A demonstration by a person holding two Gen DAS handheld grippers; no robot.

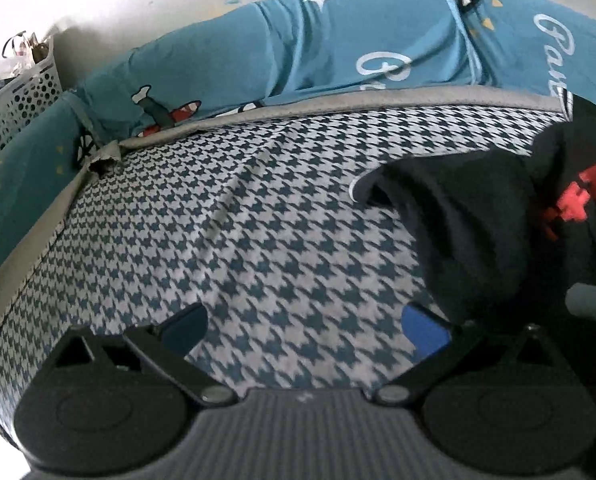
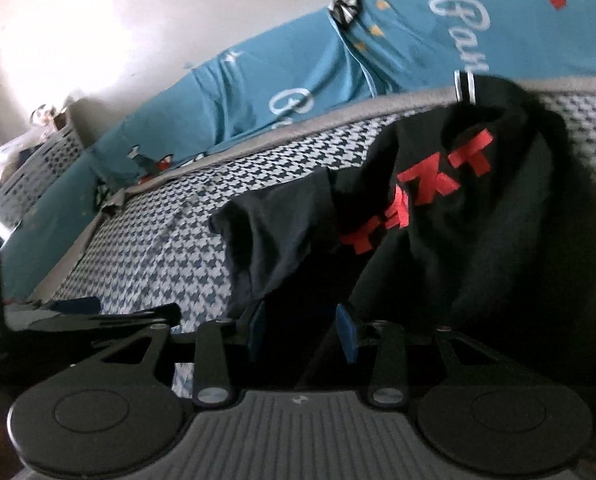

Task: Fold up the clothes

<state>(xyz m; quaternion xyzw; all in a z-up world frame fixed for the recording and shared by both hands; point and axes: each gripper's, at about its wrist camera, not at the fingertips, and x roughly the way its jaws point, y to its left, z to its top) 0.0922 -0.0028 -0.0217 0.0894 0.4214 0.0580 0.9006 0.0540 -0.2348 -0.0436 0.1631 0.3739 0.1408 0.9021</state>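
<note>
Black shirt (image 2: 438,208) lies crumpled on the checked sheet (image 1: 237,220), at the right side of the bed

The left gripper (image 1: 306,328) is wide open over bare sheet and holds nothing; the sleeve (image 1: 450,216) of the shirt is just beside its right pad (image 1: 426,328). The right gripper (image 2: 304,328) has its blue pads close together, with dark cloth of the shirt between them, but if they really pinch it I cannot tell. Blue bumper (image 1: 338,48) stands behind, a white basket (image 1: 17,104) at far left
</note>
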